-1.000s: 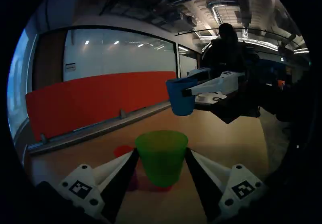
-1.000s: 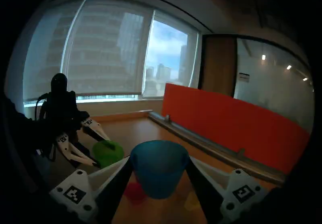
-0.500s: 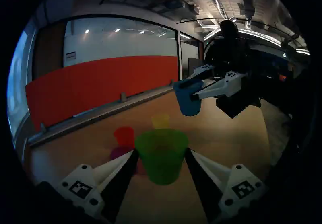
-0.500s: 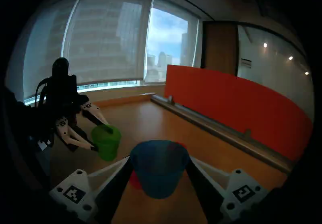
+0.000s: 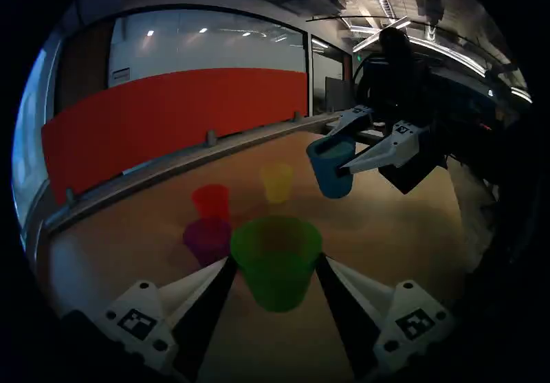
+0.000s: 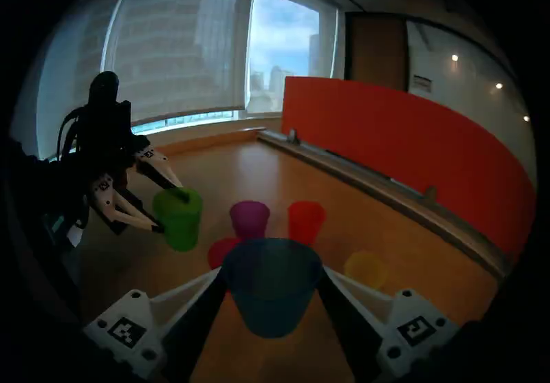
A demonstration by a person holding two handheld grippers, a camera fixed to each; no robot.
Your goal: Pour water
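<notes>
In the left gripper view my left gripper (image 5: 276, 273) is shut on a green cup (image 5: 276, 263), held upright above the wooden table (image 5: 385, 225). The right gripper (image 5: 344, 159) appears farther off in that view, shut on a blue cup (image 5: 332, 168). From the right gripper view the blue cup (image 6: 271, 285) sits between my right gripper's fingers (image 6: 272, 287), and the left gripper (image 6: 161, 208) with the green cup (image 6: 178, 218) hangs at the left. On the table stand a purple cup (image 6: 249, 219), a red cup (image 6: 305, 221) and a yellow cup (image 6: 365, 268).
A second red cup (image 6: 221, 251) stands just behind the blue cup. An orange partition (image 5: 172, 115) with a metal rail (image 5: 206, 156) borders the table's far side. Windows (image 6: 192, 53) lie beyond the table. A dark figure (image 6: 103, 142) holds the left gripper.
Both grippers have tilted downward, bringing the purple, red and yellow cups on the table into view. The blue cup has sunk lower towards the table.
</notes>
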